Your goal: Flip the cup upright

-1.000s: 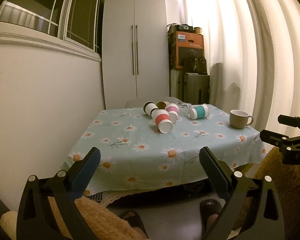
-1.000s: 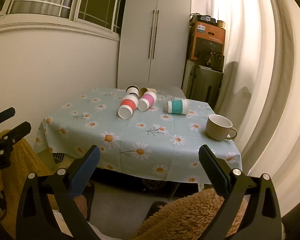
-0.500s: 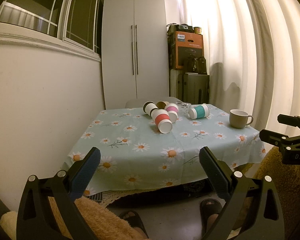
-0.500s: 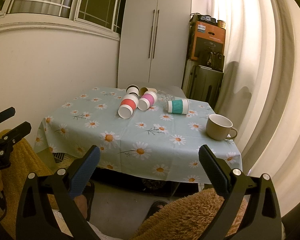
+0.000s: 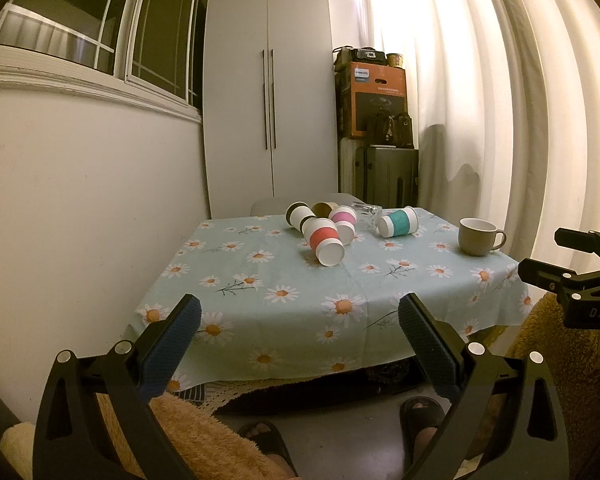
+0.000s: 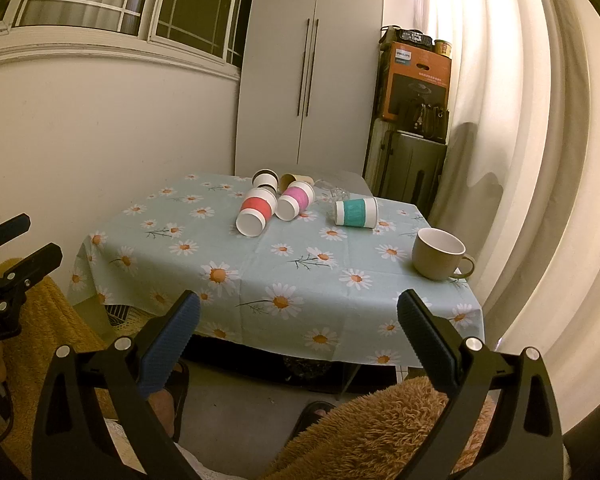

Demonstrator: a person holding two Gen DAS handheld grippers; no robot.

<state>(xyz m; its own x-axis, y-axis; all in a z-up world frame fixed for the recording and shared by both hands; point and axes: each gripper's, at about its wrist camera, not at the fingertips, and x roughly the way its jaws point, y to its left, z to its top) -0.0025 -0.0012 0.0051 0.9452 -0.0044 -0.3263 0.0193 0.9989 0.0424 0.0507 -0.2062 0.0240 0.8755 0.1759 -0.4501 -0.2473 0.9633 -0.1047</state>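
Ahead of both grippers, well apart from them, sits the surface with a daisy-print cloth, cups clustered at its far side. Left gripper is wide open, blue pads spread, nothing between them, held short of the surface's near edge and above the floor. Right gripper is the same: jaws spread wide, empty, short of the near edge. Each gripper shows in the other's camera at the frame edge. Red-banded cup lies on its side, closest to the grippers, open mouth facing them. Pink-banded cup lies on its side just beside it, on the right and slightly farther back; the two look like they touch, can't confirm. Behind them: a black-rimmed white cup and a brown cup, both tipped over. Teal-banded cup lies on its side further right, apart from the cluster, mouth pointing right. A clear glass item sits between the pink and teal cups, too blurred to identify. Beige mug stands upright at the right side of the surface, handle to the right, nearest the right gripper. Beyond the surface: white wardrobe, orange box stacked on a dark case, curtain along the right.
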